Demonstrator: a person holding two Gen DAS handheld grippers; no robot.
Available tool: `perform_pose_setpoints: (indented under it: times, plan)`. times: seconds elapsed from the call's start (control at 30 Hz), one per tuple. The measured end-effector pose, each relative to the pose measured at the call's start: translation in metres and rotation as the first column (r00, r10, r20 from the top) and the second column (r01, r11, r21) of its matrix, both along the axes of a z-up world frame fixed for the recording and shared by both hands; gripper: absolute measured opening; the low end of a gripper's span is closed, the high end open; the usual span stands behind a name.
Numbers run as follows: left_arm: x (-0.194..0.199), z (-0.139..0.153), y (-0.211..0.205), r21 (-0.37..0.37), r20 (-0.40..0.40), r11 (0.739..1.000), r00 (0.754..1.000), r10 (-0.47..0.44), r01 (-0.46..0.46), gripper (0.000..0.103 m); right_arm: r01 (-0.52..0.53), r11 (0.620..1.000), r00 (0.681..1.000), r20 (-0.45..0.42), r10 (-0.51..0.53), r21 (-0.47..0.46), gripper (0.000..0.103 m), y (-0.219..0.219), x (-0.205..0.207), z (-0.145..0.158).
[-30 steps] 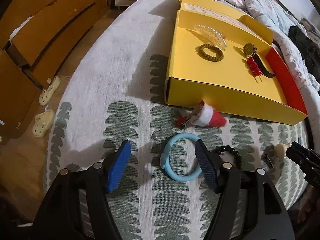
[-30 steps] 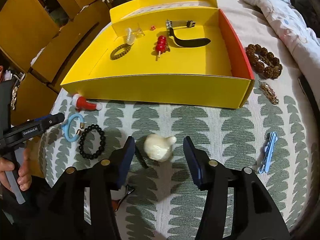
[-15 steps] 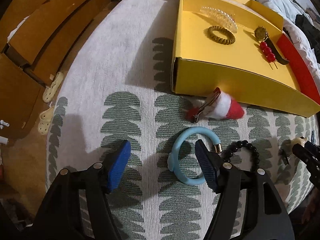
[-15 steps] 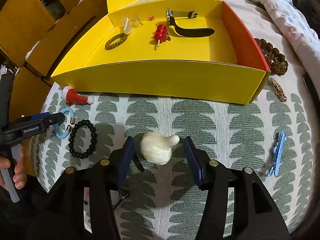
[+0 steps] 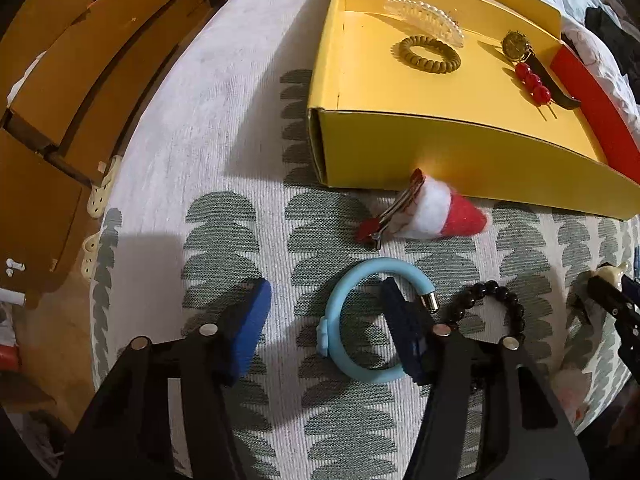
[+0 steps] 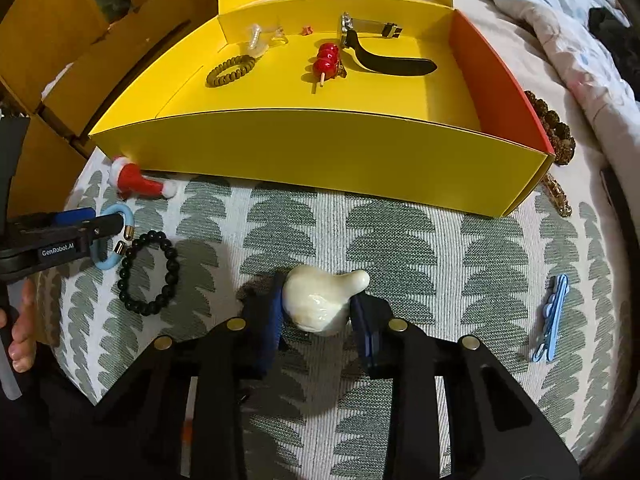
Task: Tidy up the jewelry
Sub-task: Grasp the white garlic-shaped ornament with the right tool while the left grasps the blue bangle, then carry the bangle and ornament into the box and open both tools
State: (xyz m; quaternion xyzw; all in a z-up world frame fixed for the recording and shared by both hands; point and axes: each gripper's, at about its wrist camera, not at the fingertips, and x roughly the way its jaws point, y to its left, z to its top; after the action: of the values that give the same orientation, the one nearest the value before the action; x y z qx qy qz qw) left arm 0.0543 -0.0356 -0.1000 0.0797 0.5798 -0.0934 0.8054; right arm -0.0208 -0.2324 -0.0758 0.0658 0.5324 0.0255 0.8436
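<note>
A yellow box (image 6: 320, 148) (image 5: 440, 152) holds a coil hair tie (image 6: 231, 72), a pearl clip (image 5: 424, 24), red beads on a stick (image 6: 326, 60) and a watch (image 6: 384, 54). My right gripper (image 6: 316, 312) is shut on a cream hair clip (image 6: 320, 300) on the cloth in front of the box. My left gripper (image 5: 324, 320) is open; its right finger sits inside a light blue bracelet (image 5: 340, 344), its left finger outside. A black bead bracelet (image 6: 150, 274) (image 5: 492, 300) and a Santa hat clip (image 5: 432, 212) (image 6: 138, 180) lie nearby.
A blue hair clip (image 6: 552, 316) lies on the cloth at the right. A brown bead bracelet (image 6: 556, 128) and a gold clip (image 6: 558, 196) lie right of the box. Wooden furniture (image 5: 60, 80) and slippers (image 5: 100, 196) are at the left, bedding (image 6: 560, 20) behind.
My right gripper closed on the cream hair clip. My left gripper moved forward and down, so its right finger is now inside the blue bracelet.
</note>
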Motion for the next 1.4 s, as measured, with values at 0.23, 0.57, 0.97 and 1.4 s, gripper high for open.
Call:
perform_pose_setpoints:
  times: [0.23,0.57,0.97,1.4]
  plan:
    - [0.000,0.003,0.000,-0.061,-0.024,0.998,1.000,-0.002,0.001,0.020,-0.002,0.999,1.000,0.006,0.001,0.045,0.031,-0.005,-0.003,0.004]
    - [-0.006,0.012,0.005,-0.132,-0.026,0.991,1.000,0.010,-0.013,0.009,0.016,0.992,0.999,0.046,-0.022,0.125,0.031,-0.023,-0.009,0.024]
    - [-0.016,0.071,0.027,-0.240,0.086,0.971,0.996,0.034,-0.012,0.009,-0.008,0.981,0.992,0.128,-0.017,0.193,0.031,-0.028,-0.008,0.068]
    - [0.039,0.102,-0.024,-0.248,0.094,0.968,0.996,-0.001,0.024,0.009,0.006,0.985,0.990,0.136,-0.030,0.171,0.031,-0.048,0.075,0.104]
